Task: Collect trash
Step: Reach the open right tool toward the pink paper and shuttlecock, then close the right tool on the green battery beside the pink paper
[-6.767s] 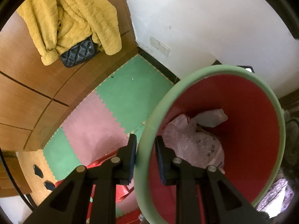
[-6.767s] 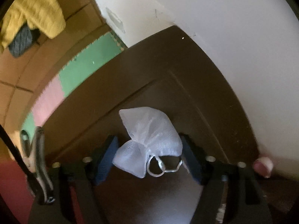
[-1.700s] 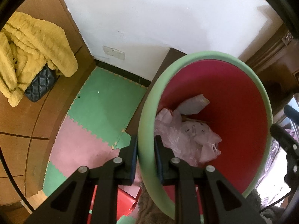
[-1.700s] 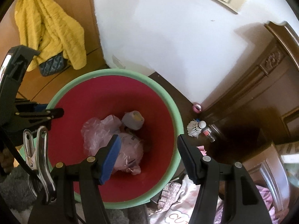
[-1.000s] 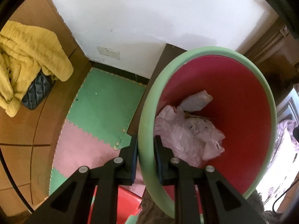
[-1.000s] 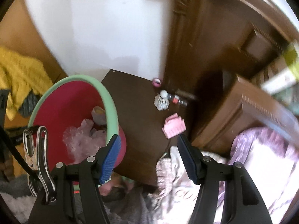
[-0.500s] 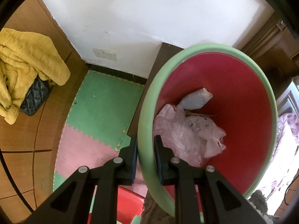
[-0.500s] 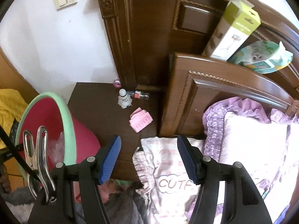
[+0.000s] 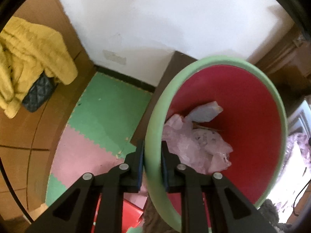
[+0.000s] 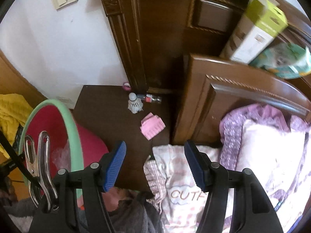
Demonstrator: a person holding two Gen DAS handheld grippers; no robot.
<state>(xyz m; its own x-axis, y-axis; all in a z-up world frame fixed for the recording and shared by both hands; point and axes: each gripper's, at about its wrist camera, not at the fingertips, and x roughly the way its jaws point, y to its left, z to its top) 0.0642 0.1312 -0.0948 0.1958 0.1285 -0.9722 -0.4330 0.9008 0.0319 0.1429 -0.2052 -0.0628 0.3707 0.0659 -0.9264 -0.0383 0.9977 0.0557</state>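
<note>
My left gripper (image 9: 152, 155) is shut on the green rim of a red bucket (image 9: 252, 120), one pad outside the wall and one inside. Crumpled pink plastic bags (image 9: 196, 145) and a pale wrapper (image 9: 204, 112) lie in the bucket. My right gripper (image 10: 154, 162) is open and empty above a dark wooden nightstand (image 10: 105, 116). On the nightstand lie a white shuttlecock (image 10: 134, 103), a small plastic bottle (image 10: 150, 98), a pink folded packet (image 10: 152, 125) and a small pink cap (image 10: 126, 86). The bucket (image 10: 58, 124) shows at that view's left edge.
A dark wooden headboard (image 10: 243, 101) and a bed with purple and white bedding (image 10: 262, 151) fill the right. Two boxes (image 10: 256, 27) stand on the headboard. A yellow garment (image 9: 29, 58) and a black quilted bag (image 9: 38, 95) hang left, over green and pink floor mats (image 9: 101, 120).
The right gripper has swung away from the bucket to the right, over the nightstand and bed edge. The left gripper has kept its grip on the bucket rim and stayed in place.
</note>
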